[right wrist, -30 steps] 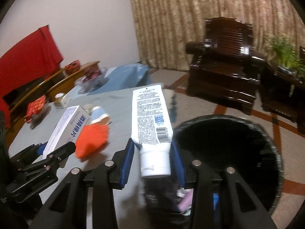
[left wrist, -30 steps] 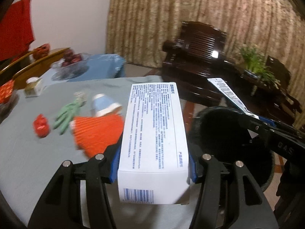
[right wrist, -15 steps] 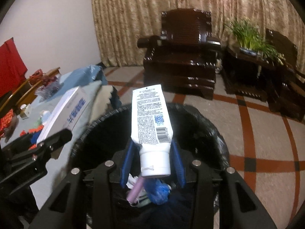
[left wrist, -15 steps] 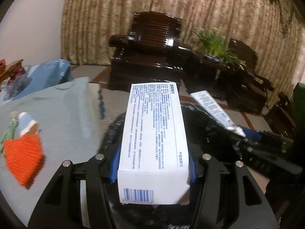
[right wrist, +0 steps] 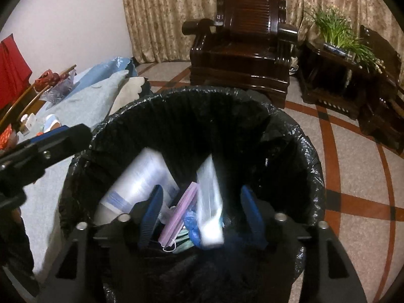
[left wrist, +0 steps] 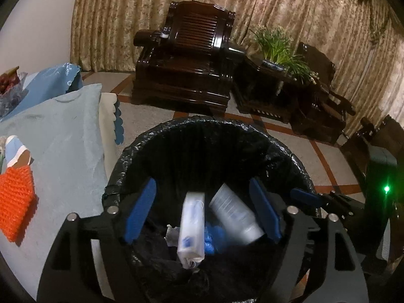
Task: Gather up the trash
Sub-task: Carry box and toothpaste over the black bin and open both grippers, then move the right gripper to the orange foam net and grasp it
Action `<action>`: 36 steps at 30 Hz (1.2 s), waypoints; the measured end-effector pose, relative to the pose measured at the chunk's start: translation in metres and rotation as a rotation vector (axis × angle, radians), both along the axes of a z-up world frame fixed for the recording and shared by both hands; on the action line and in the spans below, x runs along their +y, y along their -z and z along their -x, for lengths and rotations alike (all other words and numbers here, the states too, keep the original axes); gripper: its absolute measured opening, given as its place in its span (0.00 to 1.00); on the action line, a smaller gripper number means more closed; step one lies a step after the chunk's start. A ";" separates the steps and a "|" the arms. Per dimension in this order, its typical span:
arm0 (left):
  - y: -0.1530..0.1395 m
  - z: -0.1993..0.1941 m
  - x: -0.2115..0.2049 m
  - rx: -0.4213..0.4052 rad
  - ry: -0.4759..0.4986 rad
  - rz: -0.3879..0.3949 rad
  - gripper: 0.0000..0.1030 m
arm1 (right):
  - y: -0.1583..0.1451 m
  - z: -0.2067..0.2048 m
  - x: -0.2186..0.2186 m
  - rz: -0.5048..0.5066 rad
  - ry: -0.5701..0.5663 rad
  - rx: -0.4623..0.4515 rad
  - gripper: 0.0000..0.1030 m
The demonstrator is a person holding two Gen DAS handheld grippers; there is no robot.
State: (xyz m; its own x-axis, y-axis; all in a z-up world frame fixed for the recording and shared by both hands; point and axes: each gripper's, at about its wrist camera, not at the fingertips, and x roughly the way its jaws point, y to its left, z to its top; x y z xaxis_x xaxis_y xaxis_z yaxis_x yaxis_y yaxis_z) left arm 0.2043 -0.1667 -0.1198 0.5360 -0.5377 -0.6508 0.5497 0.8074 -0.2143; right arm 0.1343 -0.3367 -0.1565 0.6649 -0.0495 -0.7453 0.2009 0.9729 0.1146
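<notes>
A bin lined with a black bag (left wrist: 176, 131) (right wrist: 227, 96) stands beside the table. Both grippers hover over its mouth. My left gripper (left wrist: 202, 214) is open and empty. My right gripper (right wrist: 202, 217) is open and empty. Inside the bin, blurred with motion, are the white box (left wrist: 190, 229) (right wrist: 141, 179) and the white tube (left wrist: 234, 217) (right wrist: 209, 207). They lie on a pink mask (right wrist: 179, 214) and blue crumpled trash (left wrist: 212, 237). The left gripper's finger also shows at the left of the right wrist view (right wrist: 48, 146).
A table with a pale blue cloth (left wrist: 58, 131) lies left of the bin, carrying an orange knitted carrot toy (left wrist: 15, 199). A dark wooden armchair (left wrist: 186, 60) and a side table with a plant (left wrist: 280, 48) stand behind on the tiled floor.
Both grippers opened over the bin. The box left my left gripper and the tube left my right gripper; both have dropped into the bin.
</notes>
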 end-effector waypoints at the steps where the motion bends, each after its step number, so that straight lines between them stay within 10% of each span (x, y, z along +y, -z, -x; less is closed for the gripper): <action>1: -0.001 0.000 0.003 0.000 -0.005 0.002 0.74 | -0.002 0.000 0.000 0.003 0.004 -0.003 0.71; 9: -0.021 0.007 0.042 -0.065 -0.074 -0.009 0.84 | -0.020 0.000 0.013 -0.004 -0.011 -0.073 0.93; 25: -0.047 0.021 0.260 -0.160 -0.507 -0.108 0.87 | -0.071 -0.050 0.151 -0.028 -0.277 -0.240 0.94; 36: -0.026 0.018 0.338 -0.155 -0.666 -0.156 0.87 | -0.044 -0.101 0.266 -0.058 -0.436 -0.251 0.94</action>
State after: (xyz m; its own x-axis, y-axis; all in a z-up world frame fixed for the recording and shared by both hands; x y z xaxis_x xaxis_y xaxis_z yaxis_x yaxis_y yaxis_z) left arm 0.1865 0.1711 -0.0940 0.8116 0.0307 -0.5834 -0.0579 0.9979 -0.0281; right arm 0.2351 -0.0710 -0.1120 0.7733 0.3097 -0.5532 -0.2636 0.9506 0.1638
